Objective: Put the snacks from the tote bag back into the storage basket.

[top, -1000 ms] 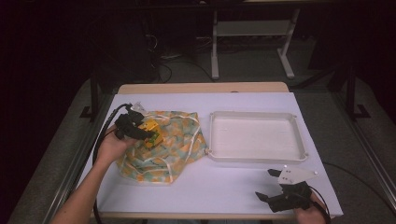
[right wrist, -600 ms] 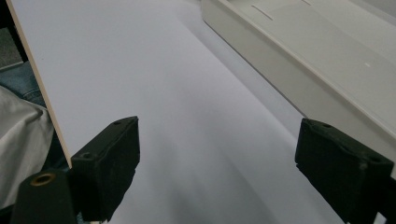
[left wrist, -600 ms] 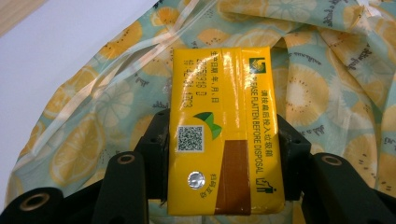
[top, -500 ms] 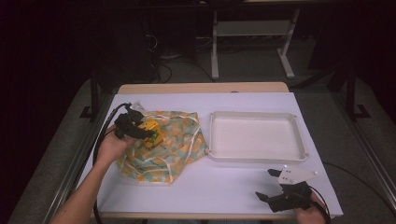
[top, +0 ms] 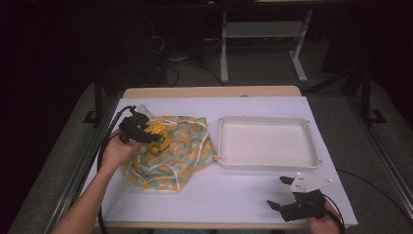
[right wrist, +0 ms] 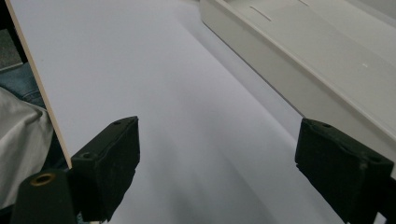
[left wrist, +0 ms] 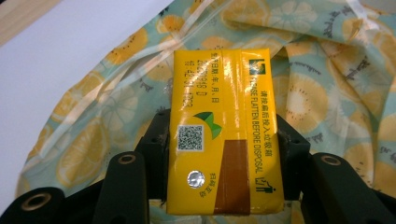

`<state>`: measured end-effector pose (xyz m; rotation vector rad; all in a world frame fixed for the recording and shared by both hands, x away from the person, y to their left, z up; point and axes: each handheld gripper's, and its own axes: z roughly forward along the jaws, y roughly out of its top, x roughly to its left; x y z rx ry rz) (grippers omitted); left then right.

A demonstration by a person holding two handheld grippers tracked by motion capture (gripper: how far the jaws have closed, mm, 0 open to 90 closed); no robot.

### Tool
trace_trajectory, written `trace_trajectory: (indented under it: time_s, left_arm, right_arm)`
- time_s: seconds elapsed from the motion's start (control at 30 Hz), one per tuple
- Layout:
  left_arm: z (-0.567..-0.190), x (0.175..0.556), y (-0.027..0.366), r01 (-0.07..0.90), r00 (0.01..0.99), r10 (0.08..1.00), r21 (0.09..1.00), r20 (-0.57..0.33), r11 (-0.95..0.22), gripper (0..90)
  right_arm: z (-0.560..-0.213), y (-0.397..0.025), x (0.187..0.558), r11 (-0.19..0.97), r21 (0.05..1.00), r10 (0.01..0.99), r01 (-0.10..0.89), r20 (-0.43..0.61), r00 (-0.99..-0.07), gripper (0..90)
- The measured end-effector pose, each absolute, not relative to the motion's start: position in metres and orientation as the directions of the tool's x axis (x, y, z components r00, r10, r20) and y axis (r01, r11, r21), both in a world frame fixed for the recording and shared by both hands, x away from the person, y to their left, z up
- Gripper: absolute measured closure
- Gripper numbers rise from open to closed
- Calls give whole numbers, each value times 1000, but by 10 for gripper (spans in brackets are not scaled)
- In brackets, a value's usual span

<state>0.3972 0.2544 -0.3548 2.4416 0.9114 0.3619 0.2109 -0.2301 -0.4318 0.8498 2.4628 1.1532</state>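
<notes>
Little has shifted since a second ago: the left gripper remains over the patterned bag, and the right gripper stays parked at the table's near edge.

One yellow carton sits clamped between the left gripper's two black jaws, which press against its long sides. It hangs just above one lemon-print cloth bag, which lies immediately left of the one white tray on the white table.

Printing on the carton reads "PLEASE FLATTEN BEFORE DISPOSAL", running lengthwise beside Chinese characters. Also on that face are one QR code, one green leaf-shaped mark, one brown panel, one silver foil straw hole and a small disposal pictogram. A stamped date line is there too, its digits too blurred to read with confidence.

Right of the bag, the tray holds nothing. In front of the tray's near right corner, the right gripper rests with its two jaws spread wide apart, grasping nothing; in the right gripper view the tray's wall runs just beyond them.
</notes>
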Motion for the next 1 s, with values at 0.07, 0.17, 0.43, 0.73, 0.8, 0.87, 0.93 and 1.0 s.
trace_trajectory:
  time_s: [0.07,0.17,0.43,0.73,0.8,0.87,0.93,1.0]
  left_arm:
    - [-352,397,254,530,740,668,547,74,-648,504]
    - [-347,397,253,525,741,666,552,78,-648,504]
    - [-334,396,252,516,738,669,572,80,-637,504]
    - [-325,396,250,504,743,663,576,91,-644,504]
    - [-323,395,249,503,742,664,578,92,-642,504]
    - [-321,395,248,501,746,660,576,91,-646,504]
    - [-318,395,247,493,751,652,573,100,-655,504]
    - [-315,394,246,494,751,654,577,94,-650,504]
  right_arm:
    - [-432,-230,211,506,770,621,389,-12,-784,134]
    - [-432,-230,211,505,771,621,389,-11,-784,134]
    - [-431,-230,210,501,774,621,388,-9,-783,135]
    - [-431,-231,209,496,776,625,390,-7,-780,135]
    - [-431,-231,209,495,776,626,391,-7,-780,134]
    - [-431,-231,209,495,776,626,391,-6,-780,135]
    - [-431,-231,209,496,775,625,392,-5,-780,135]
    - [-431,-231,209,496,776,625,390,-8,-780,135]
